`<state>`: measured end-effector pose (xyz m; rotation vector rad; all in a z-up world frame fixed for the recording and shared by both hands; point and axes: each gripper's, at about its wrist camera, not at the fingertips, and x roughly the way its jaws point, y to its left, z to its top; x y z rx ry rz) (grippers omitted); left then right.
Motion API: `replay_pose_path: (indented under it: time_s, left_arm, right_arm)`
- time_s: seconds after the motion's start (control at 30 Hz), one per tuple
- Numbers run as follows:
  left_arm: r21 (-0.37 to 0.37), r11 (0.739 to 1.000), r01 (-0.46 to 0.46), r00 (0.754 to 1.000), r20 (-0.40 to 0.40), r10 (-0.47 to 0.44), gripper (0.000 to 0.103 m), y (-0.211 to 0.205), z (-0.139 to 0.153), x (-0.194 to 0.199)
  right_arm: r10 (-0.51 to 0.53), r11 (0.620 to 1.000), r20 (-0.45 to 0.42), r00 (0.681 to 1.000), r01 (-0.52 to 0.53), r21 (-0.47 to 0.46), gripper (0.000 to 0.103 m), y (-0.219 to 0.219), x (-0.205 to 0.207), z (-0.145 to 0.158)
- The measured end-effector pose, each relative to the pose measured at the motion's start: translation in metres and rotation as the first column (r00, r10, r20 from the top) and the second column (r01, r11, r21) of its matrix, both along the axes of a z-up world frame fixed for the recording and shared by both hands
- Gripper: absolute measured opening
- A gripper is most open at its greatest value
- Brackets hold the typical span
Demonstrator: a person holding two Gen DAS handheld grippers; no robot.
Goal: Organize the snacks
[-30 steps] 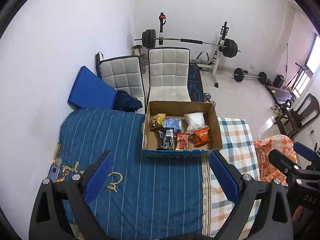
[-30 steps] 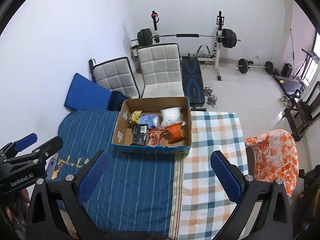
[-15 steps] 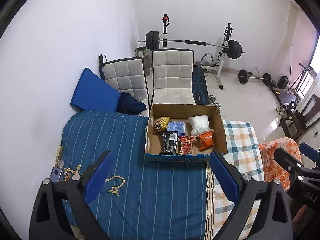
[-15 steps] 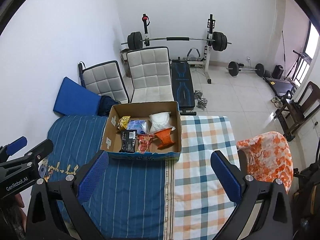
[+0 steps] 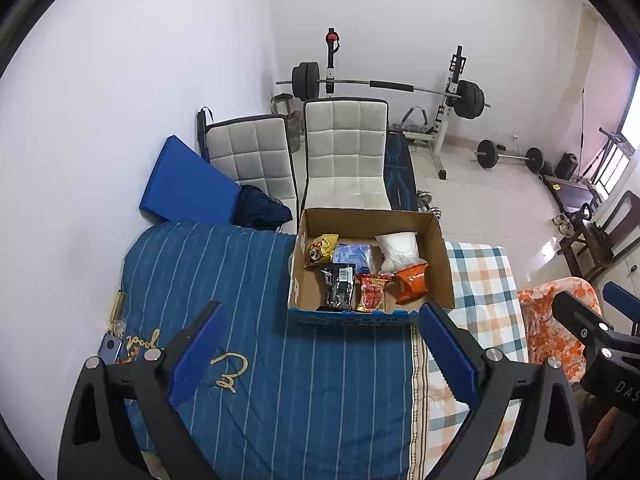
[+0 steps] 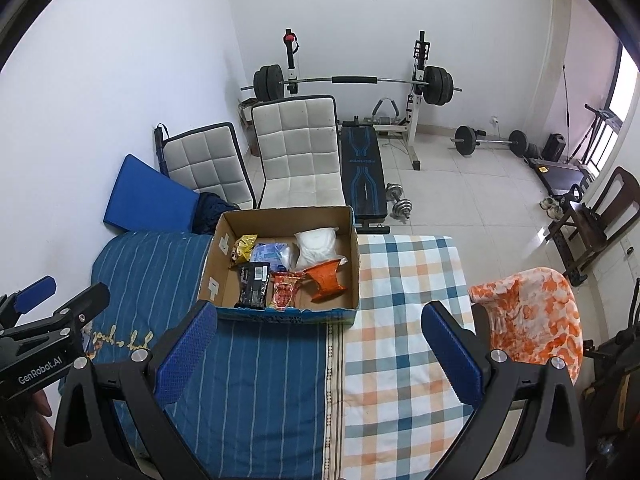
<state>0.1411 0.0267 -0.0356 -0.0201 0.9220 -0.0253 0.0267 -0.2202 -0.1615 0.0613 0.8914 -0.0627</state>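
Hovering over bed (image 5: pixel 280 380) | left gripper (image 5: pixel 320 364), right gripper (image 6: pixel 320 356): jaws wide, empty | snack box (image 6: pixel 354 264) ahead

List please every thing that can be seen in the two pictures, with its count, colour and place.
cardboard box: 1, brown, on the bed where the two covers meet
snack packets: 6 in the box; yellow, blue, white, black, red, orange
striped cover: 1, blue, left part of bed
checked cover: 1, blue, orange and white, right part of bed
padded chairs: 2, white, behind the box and left of it
barbell on rack: 1, black and silver, by the far wall
orange patterned cloth: 1, right of the bed
left gripper: fingers blue, open, empty
right gripper: fingers blue, open, empty
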Motion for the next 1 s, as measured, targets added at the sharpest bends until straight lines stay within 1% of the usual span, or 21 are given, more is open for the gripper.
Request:
replay_pose_path:
  time_s: [0.27, 1.0]
  left_arm:
    - [0.005, 1.0, -0.003, 1.0, 0.014, 0.003, 0.098, 0.0004, 0.004, -0.001]
    - [0.002, 1.0, -0.001, 1.0, 0.018, 0.001, 0.098, 0.0043, 0.0057, 0.0015]
  right_arm:
    - [0.008, 1.0, 0.016, 1.0, -0.008, -0.012, 0.103, 0.0031, -0.0038, 0.0032]
    - [0.009, 1.0, 0.017, 1.0, -0.009, -0.014, 0.103, 0.0045, -0.0045, 0.0063]
